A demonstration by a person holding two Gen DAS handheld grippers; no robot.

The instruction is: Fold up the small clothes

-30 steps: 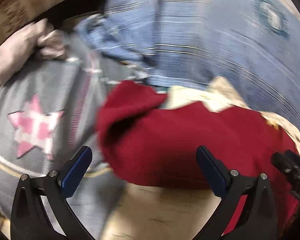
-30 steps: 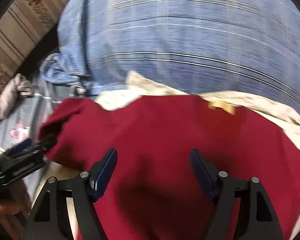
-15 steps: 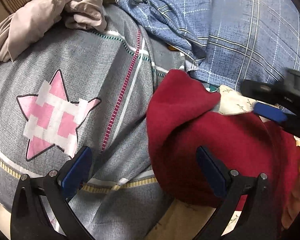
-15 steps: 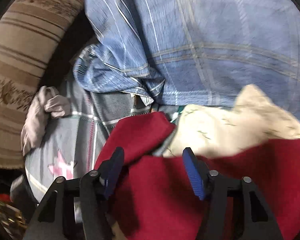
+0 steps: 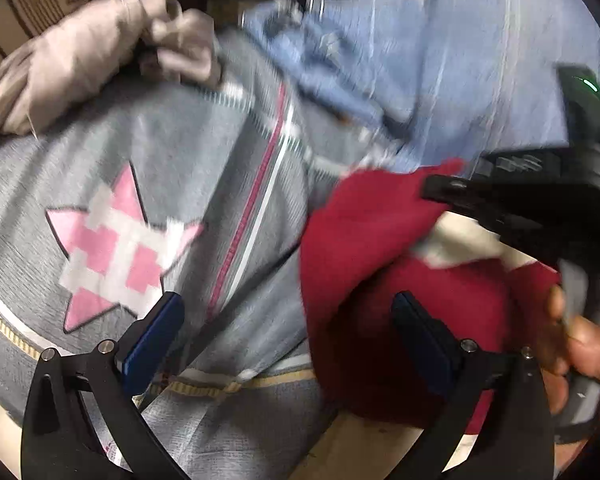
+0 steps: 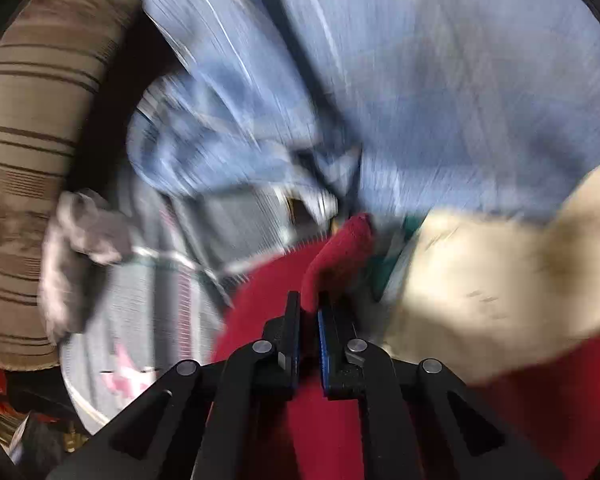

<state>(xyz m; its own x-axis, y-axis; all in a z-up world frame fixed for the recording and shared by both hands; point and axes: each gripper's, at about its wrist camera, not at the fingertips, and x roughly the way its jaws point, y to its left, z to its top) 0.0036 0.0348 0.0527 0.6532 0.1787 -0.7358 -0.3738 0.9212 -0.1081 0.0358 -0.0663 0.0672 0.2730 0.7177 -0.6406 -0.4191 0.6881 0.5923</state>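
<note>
A dark red garment (image 5: 364,240) lies bunched on a pile of clothes, at the lower right of the left wrist view. My right gripper (image 6: 309,312) is shut on a raised fold of this red garment (image 6: 336,252), which sticks up between the blue pads. The same gripper (image 5: 436,190) comes in from the right in the left wrist view, a hand (image 5: 580,344) behind it. My left gripper (image 5: 288,328) stands wide open, its left pad over grey cloth and its right pad over the red garment, gripping nothing.
A grey garment with a pink star (image 5: 116,248) lies at left, a pale pink cloth (image 5: 80,68) behind it. Blue checked fabric (image 6: 440,80) fills the back, with cream cloth (image 6: 500,280) at right. A striped cushion (image 6: 28,120) borders the left. Bare wood (image 5: 372,448) shows below.
My right gripper swung left across the red garment and its jaws closed on a fold near the corner. The left gripper stayed open and shifted slightly.
</note>
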